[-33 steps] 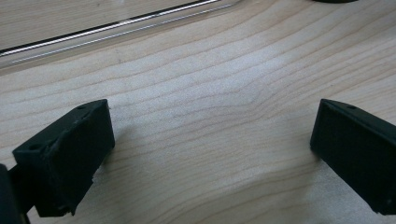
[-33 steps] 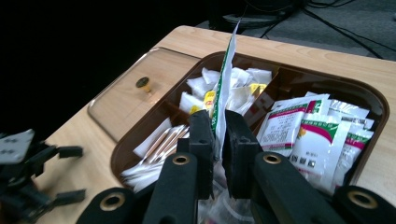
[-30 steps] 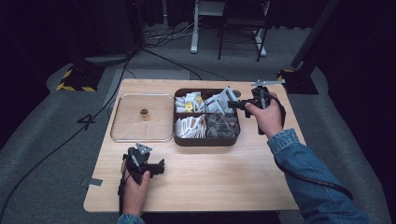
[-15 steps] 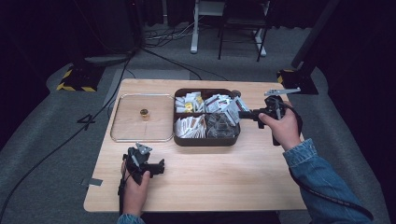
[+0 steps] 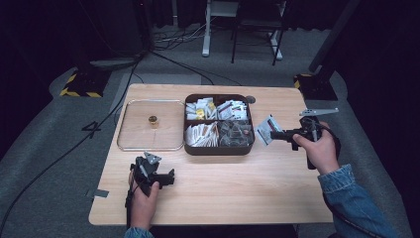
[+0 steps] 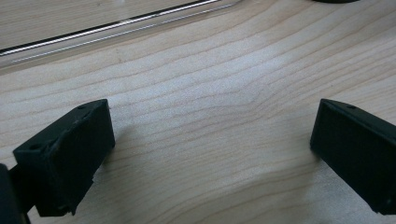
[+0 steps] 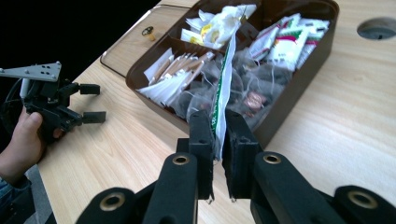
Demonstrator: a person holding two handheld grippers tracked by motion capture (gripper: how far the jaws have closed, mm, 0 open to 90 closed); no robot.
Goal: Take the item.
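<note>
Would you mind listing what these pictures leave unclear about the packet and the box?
- Packet print: edge-on between the right gripper jaws in its own view; too small in the high view.
- Box far compartments: labels blurred, and its top corner is cut by the frame edge.
- Small object on the clear lid: too small to identify.
- Left gripper view: the lid's rim is cut off at the top.

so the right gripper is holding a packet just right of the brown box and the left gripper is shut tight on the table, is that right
Not quite. The left gripper is open: the left gripper view shows its two jaws standing wide apart over the bare wooden table, nothing between them. The rest holds: the right gripper is shut on the packet, just right of the brown box.
</note>
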